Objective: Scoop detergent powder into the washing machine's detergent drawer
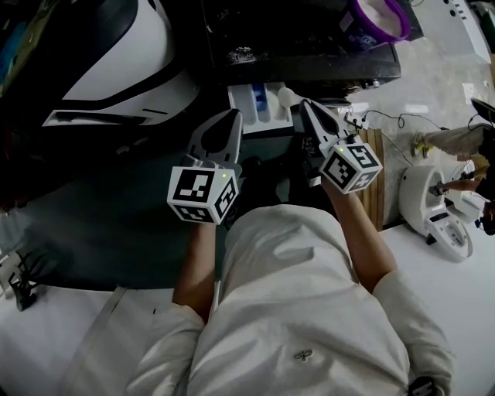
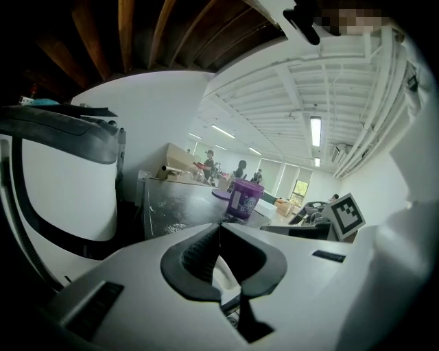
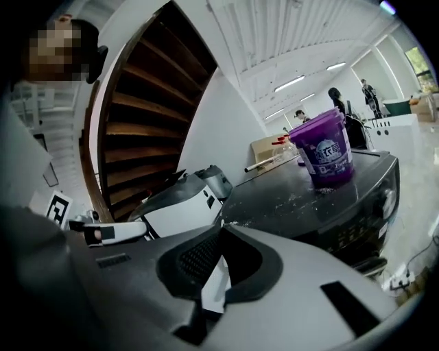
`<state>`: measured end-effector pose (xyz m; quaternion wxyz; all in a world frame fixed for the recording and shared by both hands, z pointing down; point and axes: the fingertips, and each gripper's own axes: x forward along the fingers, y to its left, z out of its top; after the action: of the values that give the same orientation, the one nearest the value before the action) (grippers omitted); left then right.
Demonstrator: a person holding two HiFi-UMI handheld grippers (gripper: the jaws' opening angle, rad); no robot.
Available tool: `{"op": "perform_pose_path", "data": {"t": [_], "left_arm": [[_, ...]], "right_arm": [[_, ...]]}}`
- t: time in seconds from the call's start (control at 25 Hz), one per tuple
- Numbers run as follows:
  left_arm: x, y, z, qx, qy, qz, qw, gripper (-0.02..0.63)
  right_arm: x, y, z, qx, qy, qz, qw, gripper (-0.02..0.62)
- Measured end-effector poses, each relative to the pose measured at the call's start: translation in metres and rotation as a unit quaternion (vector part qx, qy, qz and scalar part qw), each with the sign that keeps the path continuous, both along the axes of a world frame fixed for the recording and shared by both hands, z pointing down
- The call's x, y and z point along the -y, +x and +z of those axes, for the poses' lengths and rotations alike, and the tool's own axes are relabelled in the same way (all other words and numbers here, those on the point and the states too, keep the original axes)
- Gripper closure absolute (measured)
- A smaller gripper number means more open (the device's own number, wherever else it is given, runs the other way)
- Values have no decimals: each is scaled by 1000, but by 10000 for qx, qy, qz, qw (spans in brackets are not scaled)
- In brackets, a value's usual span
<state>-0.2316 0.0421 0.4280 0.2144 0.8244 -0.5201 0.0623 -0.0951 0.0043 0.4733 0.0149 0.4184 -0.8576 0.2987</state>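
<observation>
The right gripper [image 1: 307, 108], jaws clamped on the handle of a white scoop [image 1: 287, 95], holds the bowl at the right edge of the open detergent drawer [image 1: 241, 104]. The handle runs back toward the person, so the compartments lie just left of the jaws. The left gripper [image 1: 234, 116] sits at the drawer's left edge, jaws together and apparently empty, while the purple detergent tub [image 1: 379, 19] stands well apart at the far right corner of the washing machine [image 1: 309, 54].

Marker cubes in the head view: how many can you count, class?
2. One cube rides the left gripper, centre-left; the other cube rides the right gripper, beside it. None seems hidden.
</observation>
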Motion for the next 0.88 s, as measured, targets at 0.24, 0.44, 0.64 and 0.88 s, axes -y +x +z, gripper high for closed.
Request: {"op": "perform_pose_path", "data": {"t": [0.24, 0.44, 0.64, 0.88], "left_arm": [[9, 11, -8, 46, 65, -32, 10000, 588], [19, 24, -15, 133, 127, -24, 9998, 588], [31, 34, -23, 239, 179, -62, 9995, 588], [49, 45, -39, 326, 288, -184, 9989, 588]], "right_arm": [[5, 14, -21, 505, -98, 90, 9986, 588], [12, 26, -41, 858, -66, 118, 9962, 588], [22, 38, -59, 1192, -67, 80, 9928, 588], [37, 55, -87, 1495, 98, -45, 9887, 588]]}}
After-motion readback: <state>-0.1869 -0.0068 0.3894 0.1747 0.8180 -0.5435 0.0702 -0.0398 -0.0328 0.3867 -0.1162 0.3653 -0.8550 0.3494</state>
